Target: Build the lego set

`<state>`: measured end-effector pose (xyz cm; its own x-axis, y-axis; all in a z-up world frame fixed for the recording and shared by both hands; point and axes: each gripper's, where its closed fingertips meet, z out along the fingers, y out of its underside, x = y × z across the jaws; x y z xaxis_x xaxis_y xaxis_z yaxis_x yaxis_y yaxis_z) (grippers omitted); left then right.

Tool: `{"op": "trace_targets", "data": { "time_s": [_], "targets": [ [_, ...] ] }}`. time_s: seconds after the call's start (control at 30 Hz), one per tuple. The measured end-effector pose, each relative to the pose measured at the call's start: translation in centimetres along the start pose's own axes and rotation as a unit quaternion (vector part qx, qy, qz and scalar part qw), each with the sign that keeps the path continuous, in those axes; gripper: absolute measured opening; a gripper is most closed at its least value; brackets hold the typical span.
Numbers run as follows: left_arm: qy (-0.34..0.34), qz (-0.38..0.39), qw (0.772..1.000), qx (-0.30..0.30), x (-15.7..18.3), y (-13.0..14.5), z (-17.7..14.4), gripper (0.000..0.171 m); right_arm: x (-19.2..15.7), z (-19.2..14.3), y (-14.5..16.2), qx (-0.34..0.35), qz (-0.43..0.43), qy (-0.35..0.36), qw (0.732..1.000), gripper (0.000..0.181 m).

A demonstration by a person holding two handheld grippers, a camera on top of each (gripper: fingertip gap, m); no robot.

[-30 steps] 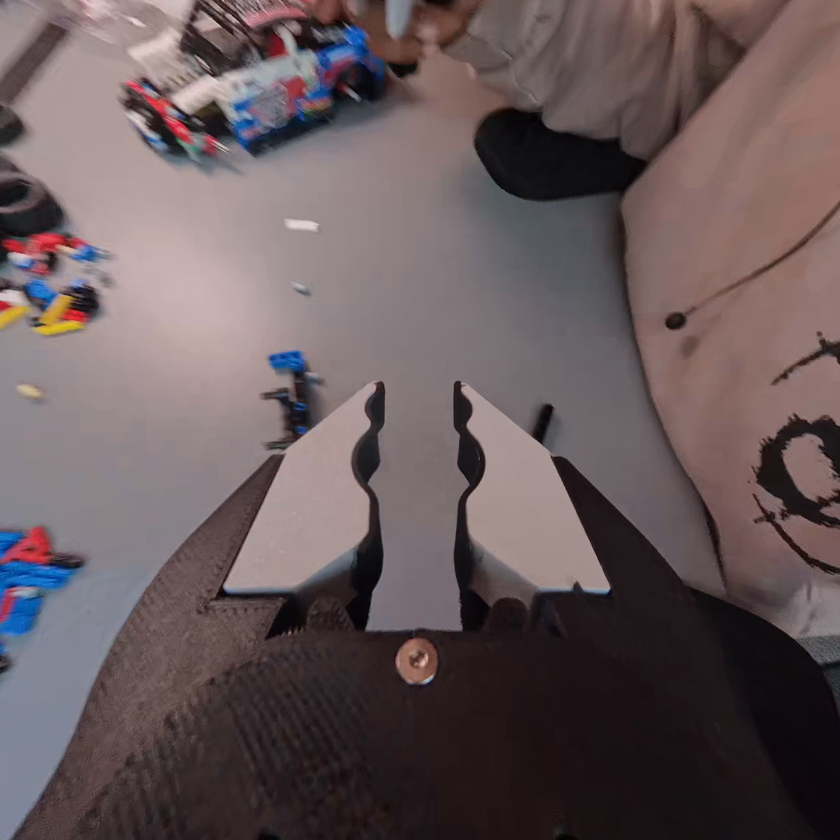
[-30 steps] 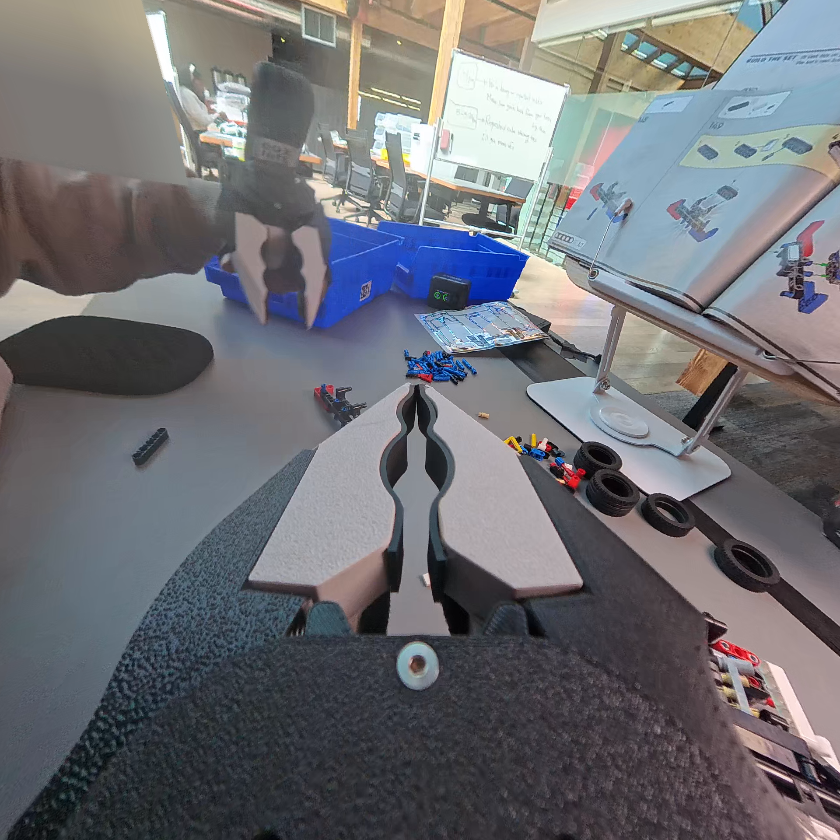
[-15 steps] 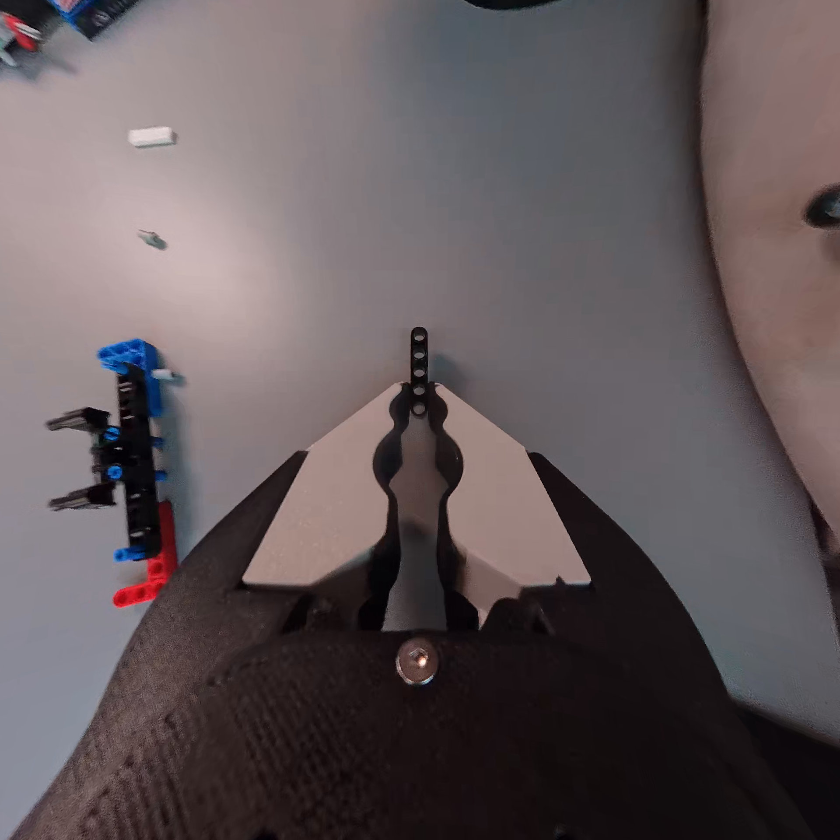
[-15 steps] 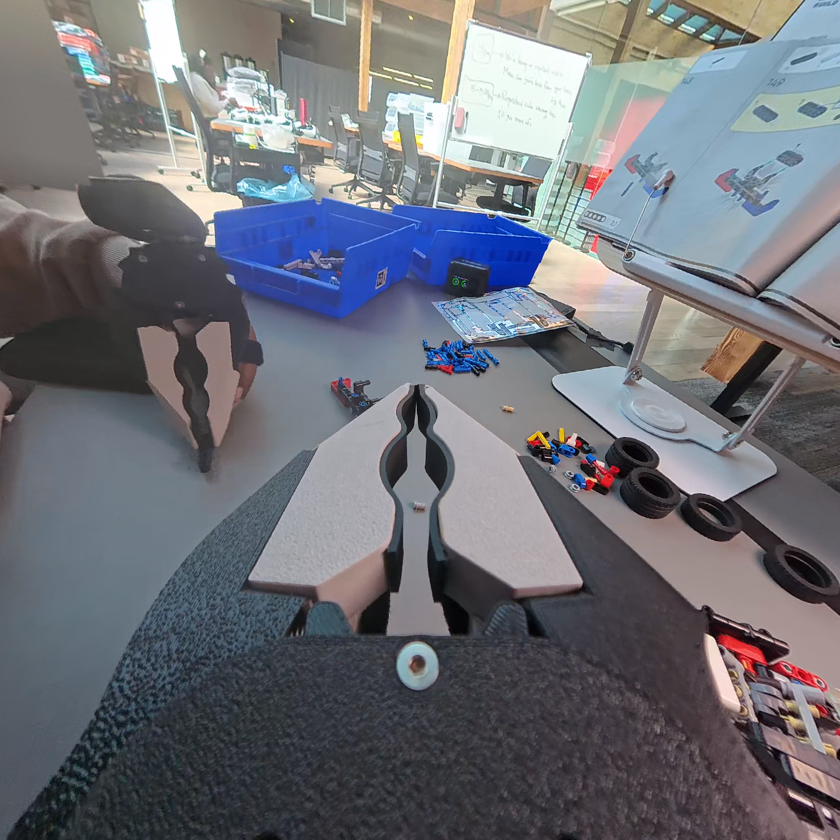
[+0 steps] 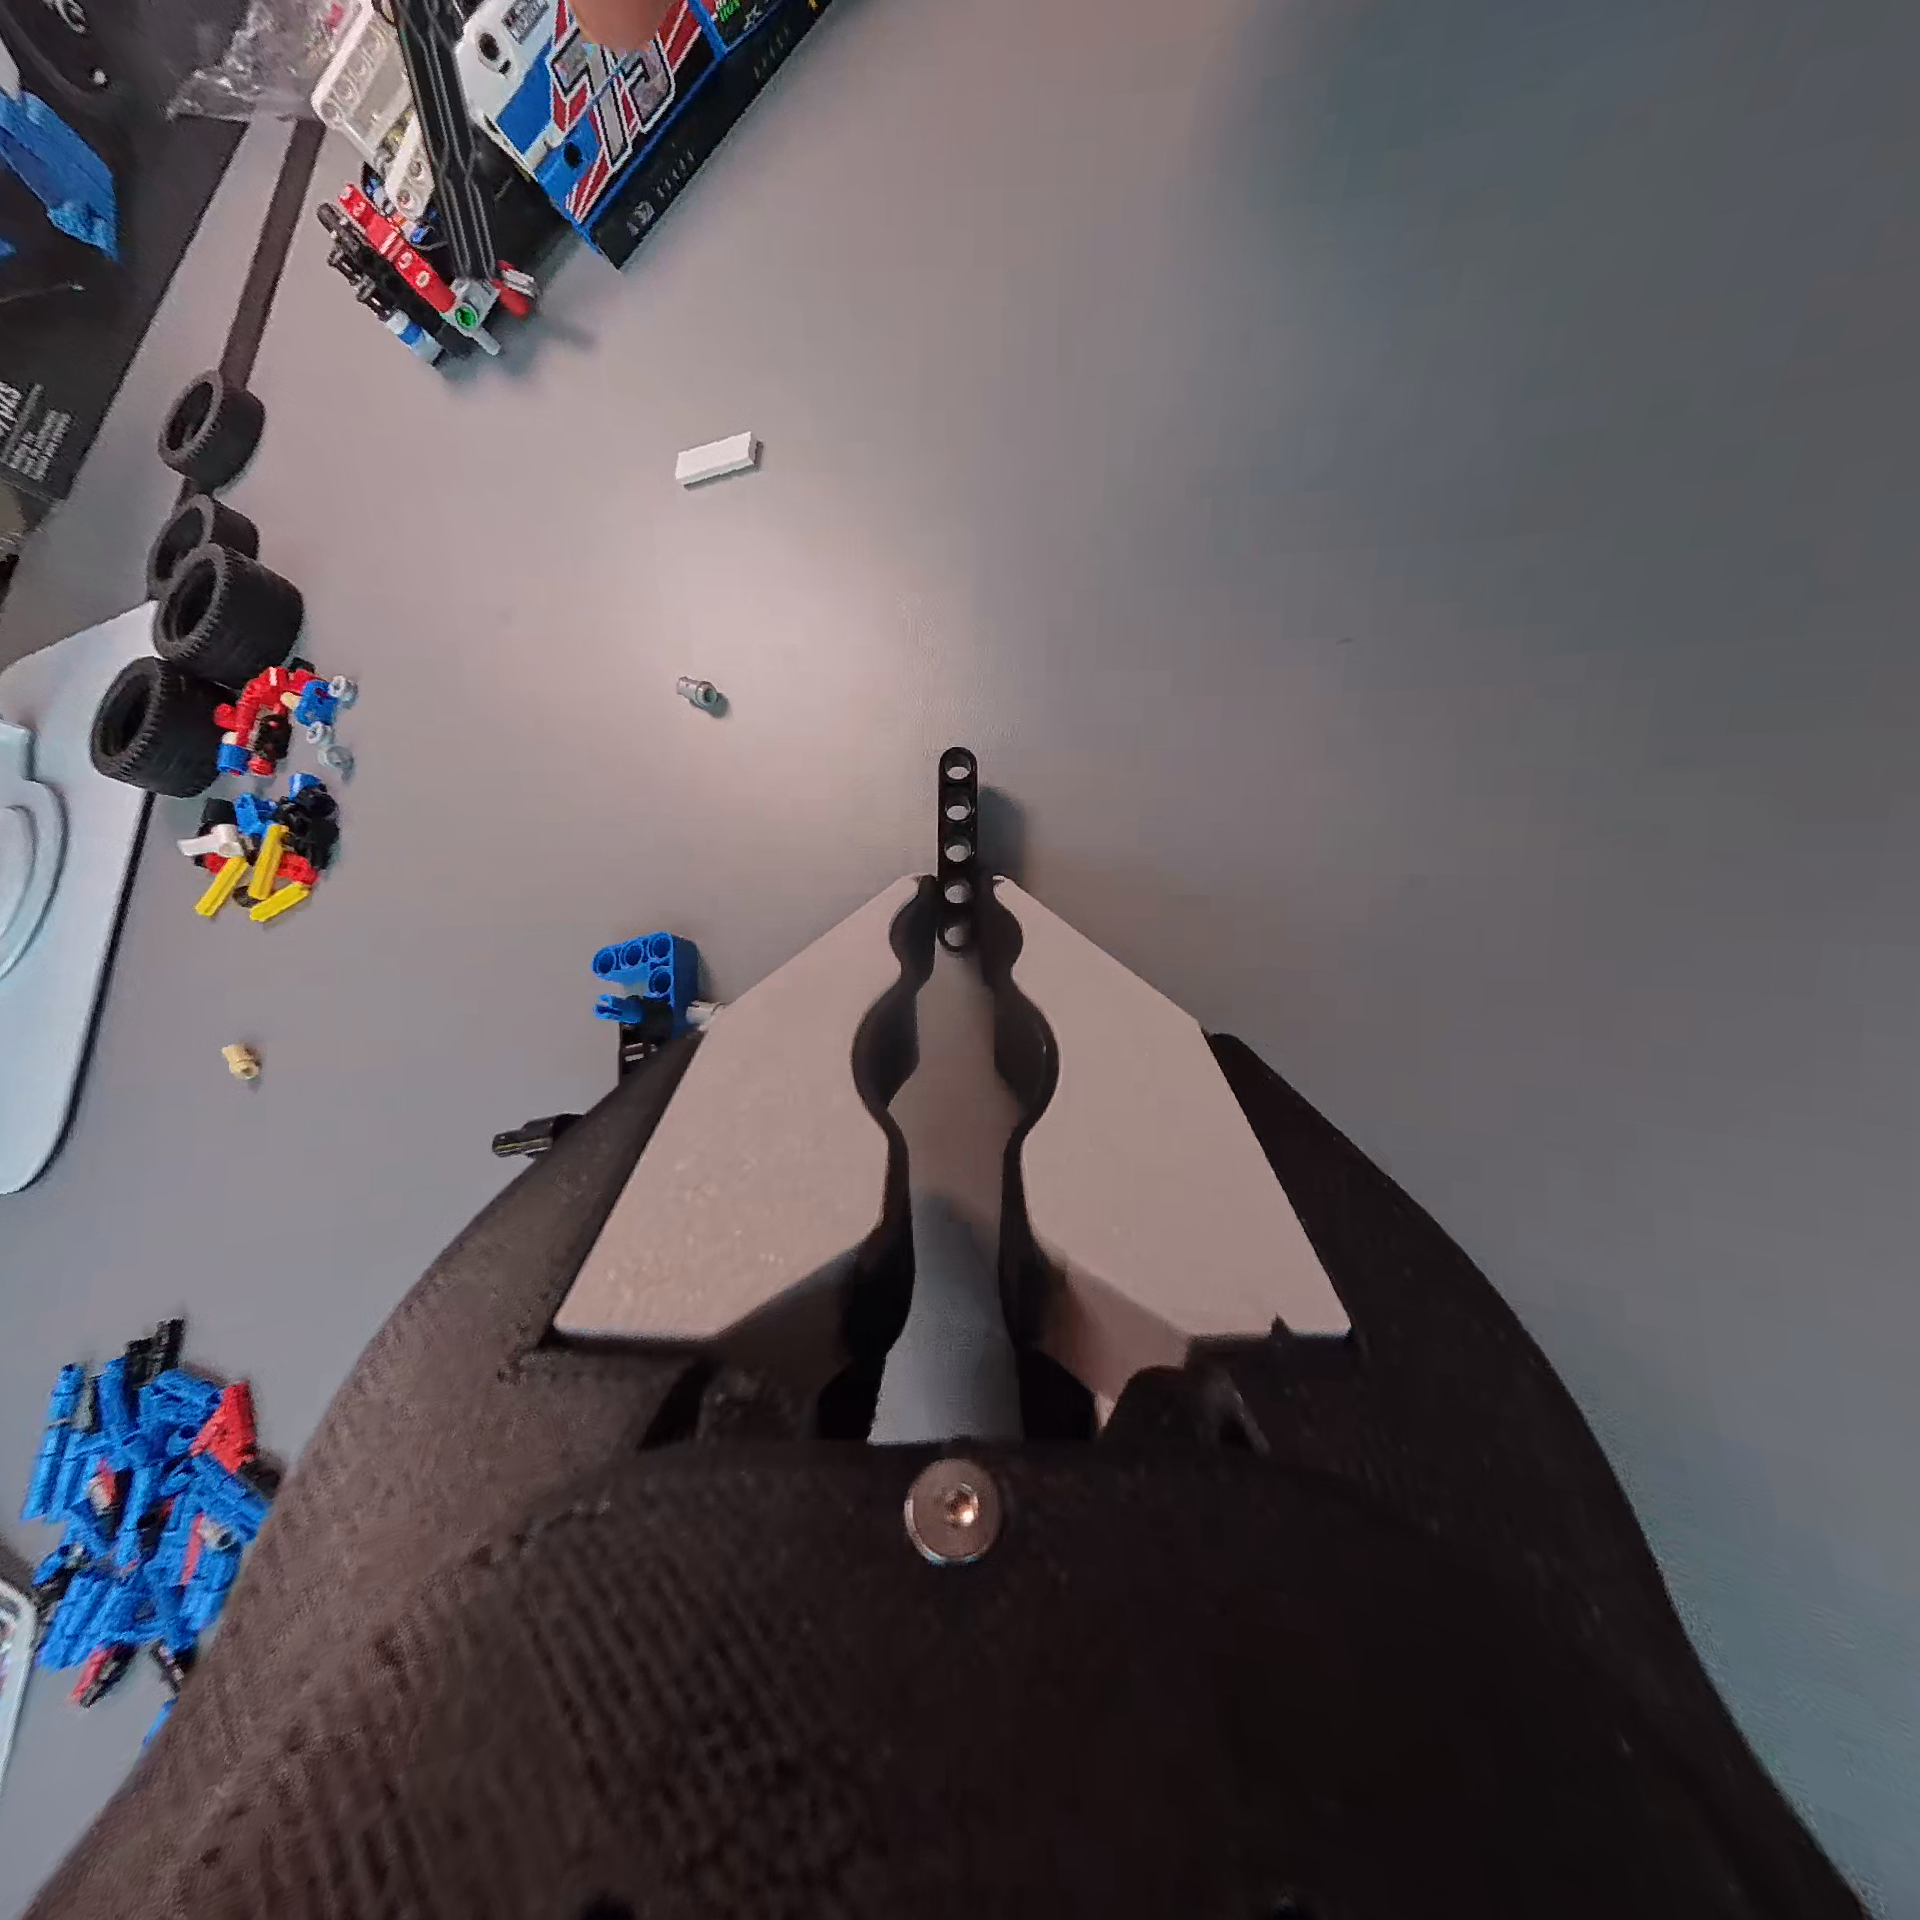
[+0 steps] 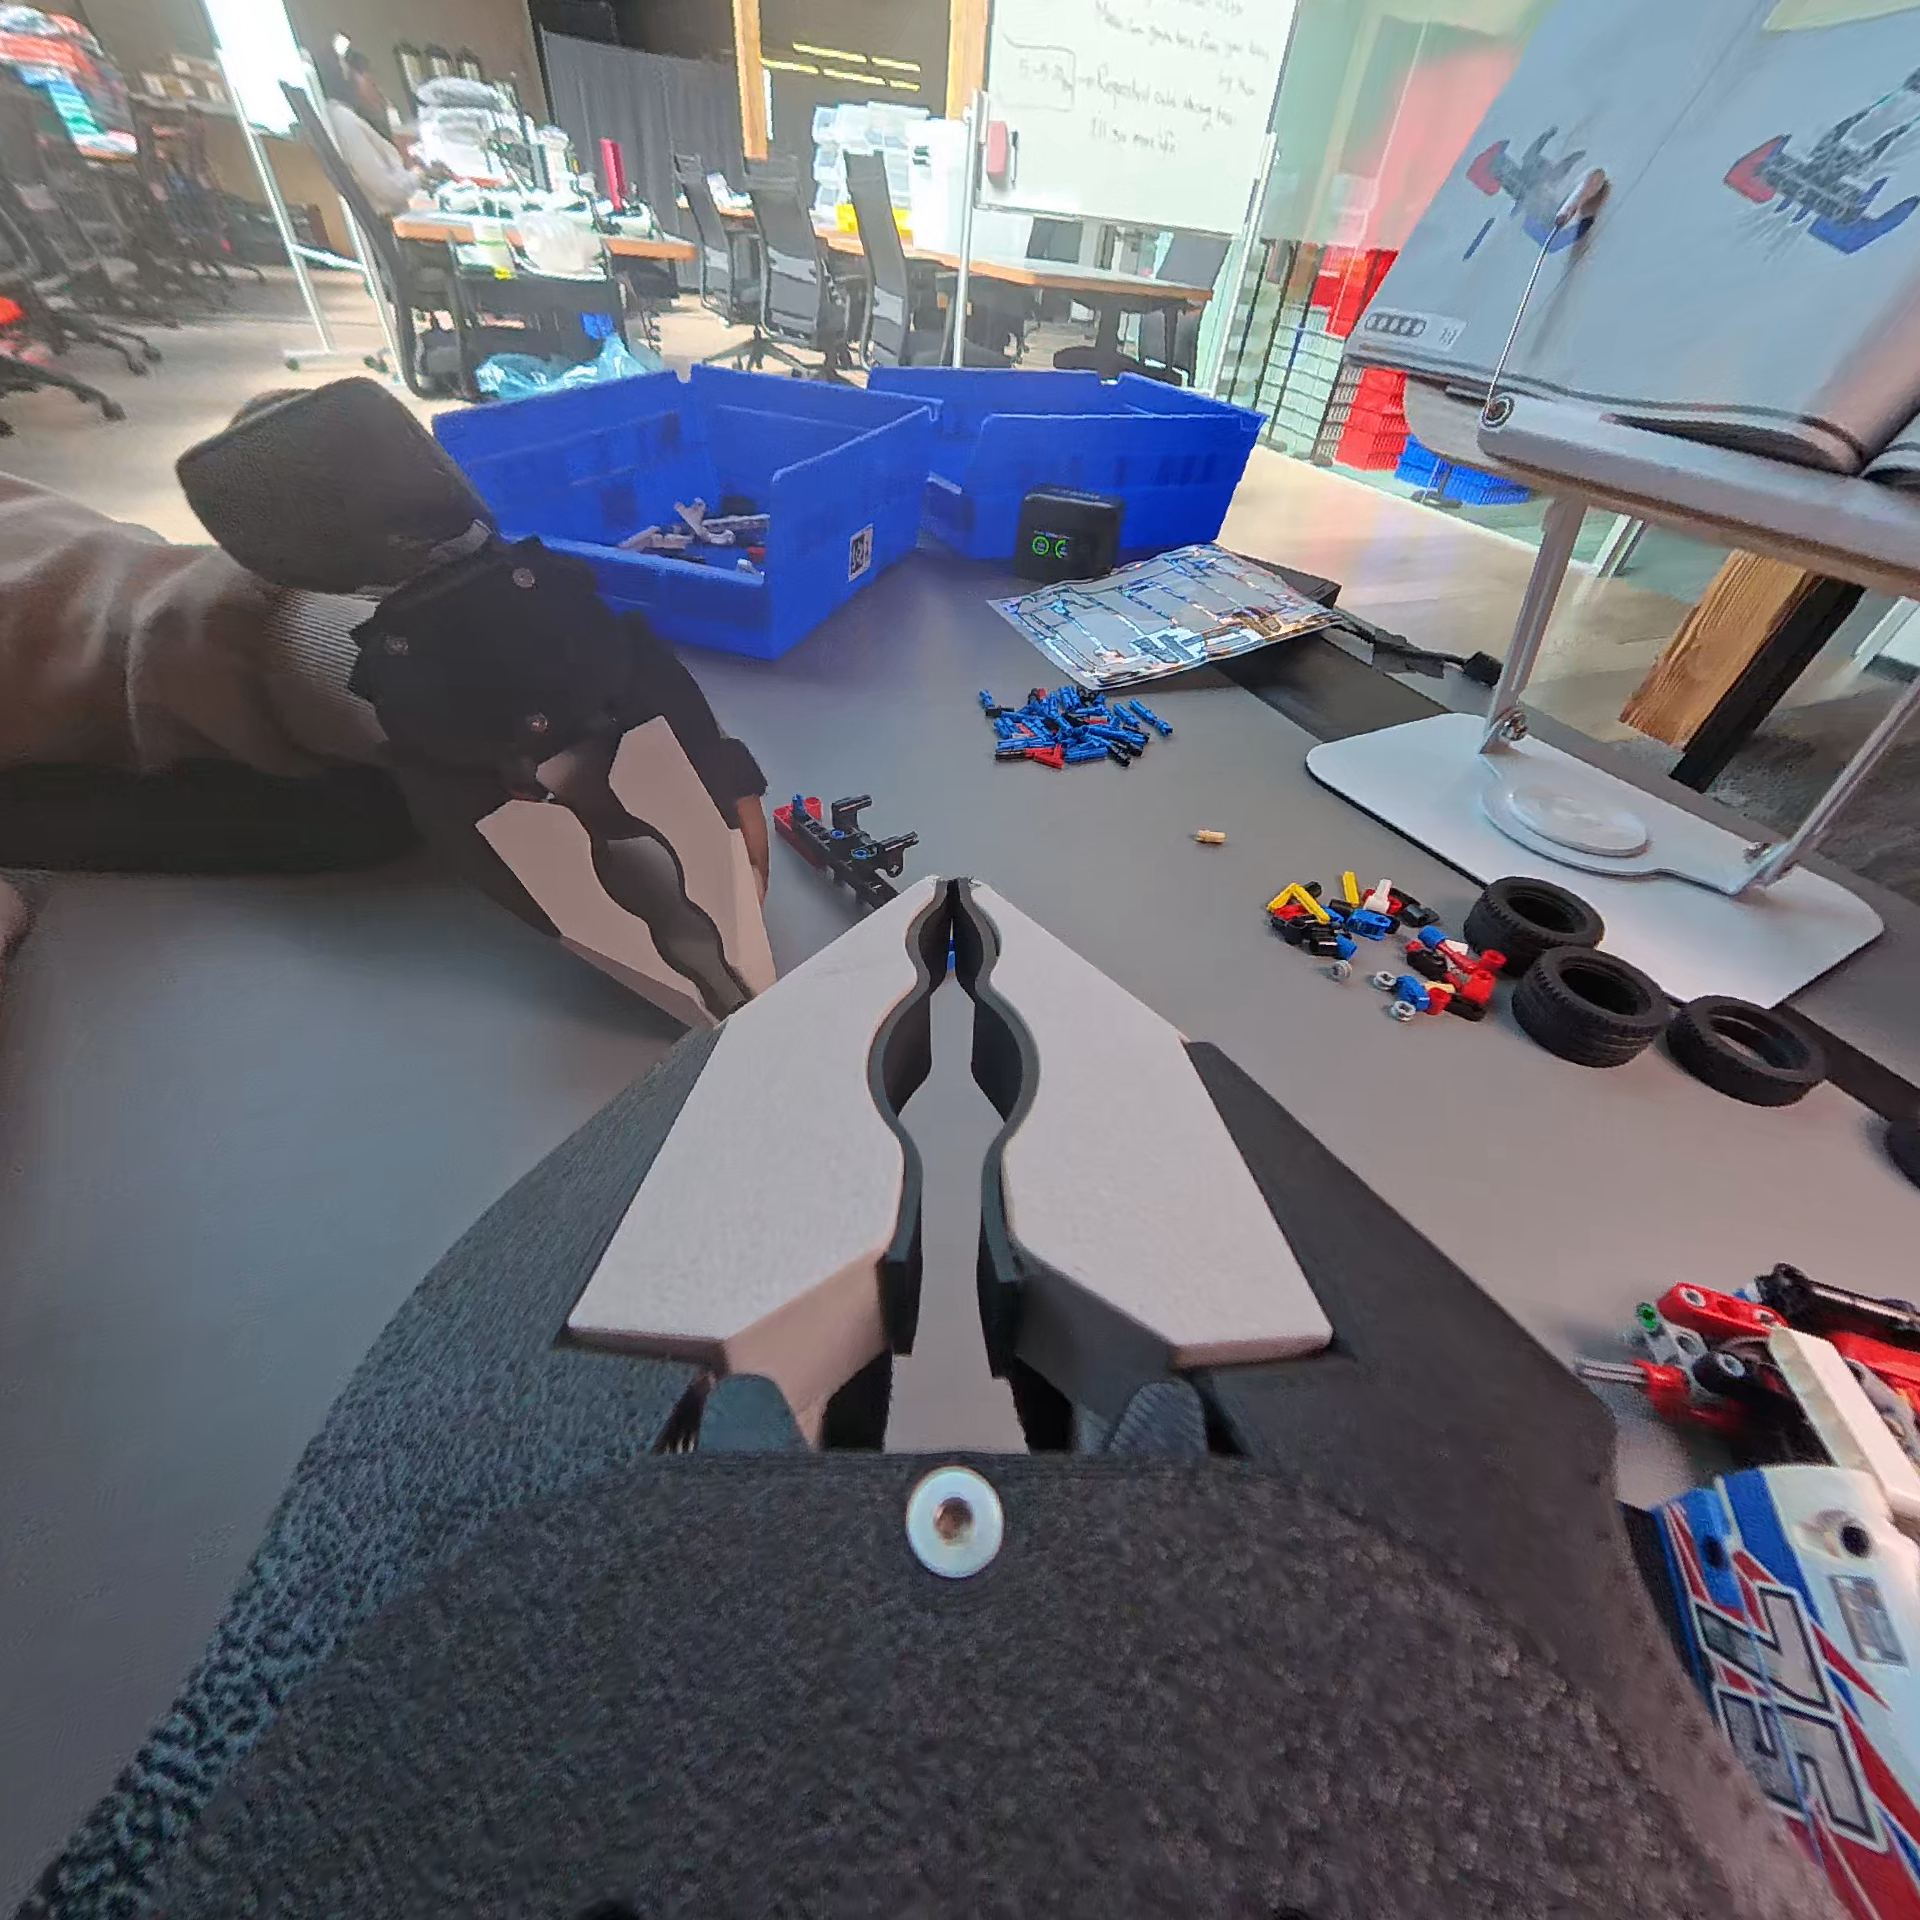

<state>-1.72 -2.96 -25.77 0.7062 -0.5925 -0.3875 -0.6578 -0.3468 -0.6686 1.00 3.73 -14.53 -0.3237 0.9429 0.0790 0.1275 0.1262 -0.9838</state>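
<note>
Black plastic liftarm beam [image 5: 956,831] is pinched by its near end in the left gripper [image 5: 956,883], sticking out just above the grey table [image 5: 1351,520]. It's light and stiff but skinny, so I'd grip nearer the middle holes. Right gripper [image 6: 954,883] is closed and looks empty, near the small black-and-blue subassembly [image 6: 842,831].

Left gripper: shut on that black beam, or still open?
Shut: the left gripper pinches the black beam at its tips.
</note>
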Motion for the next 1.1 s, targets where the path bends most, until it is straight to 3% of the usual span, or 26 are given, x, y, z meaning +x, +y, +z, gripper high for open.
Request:
{"op": "trace_targets", "data": {
  "time_s": [0.17, 0.3, 0.43, 0.57, 0.7, 1.1],
  "targets": [
    [-0.059, 0.079, 0.995, -0.018, -0.6, 0.5, -0.3, 0.006, 0.5, 0.3, 1.0, -0.008, 0.016, 0.005, 1.000, 0.000],
    [-0.060, 0.083, 0.995, -0.009, -0.3, 0.5, -0.6, 0.007, 0.9, 0.2, 1.3, -0.007, 0.027, 0.014, 1.000, 0.000],
    [-0.012, 0.031, 0.999, 0.022, 0.8, 0.0, -1.1, 0.012, 0.9, 0.1, 1.2, -0.002, 0.035, 0.014, 0.999, 0.000],
    [0.035, -0.072, 0.995, 0.058, 0.9, -0.6, -1.6, 0.014, 0.6, 0.2, 1.3, -0.004, 0.033, 0.010, 0.999, 0.000],
    [0.053, -0.158, 0.985, 0.048, 0.1, 0.1, -1.7, 0.019, 0.5, 0.1, 1.3, -0.004, 0.031, 0.009, 0.999, 0.000],
    [0.054, -0.174, 0.983, 0.036, -0.2, 0.7, -1.6, 0.013, 0.9, 0.1, 1.8, -0.003, 0.047, 0.000, 0.999, 0.000]
  ]
}}
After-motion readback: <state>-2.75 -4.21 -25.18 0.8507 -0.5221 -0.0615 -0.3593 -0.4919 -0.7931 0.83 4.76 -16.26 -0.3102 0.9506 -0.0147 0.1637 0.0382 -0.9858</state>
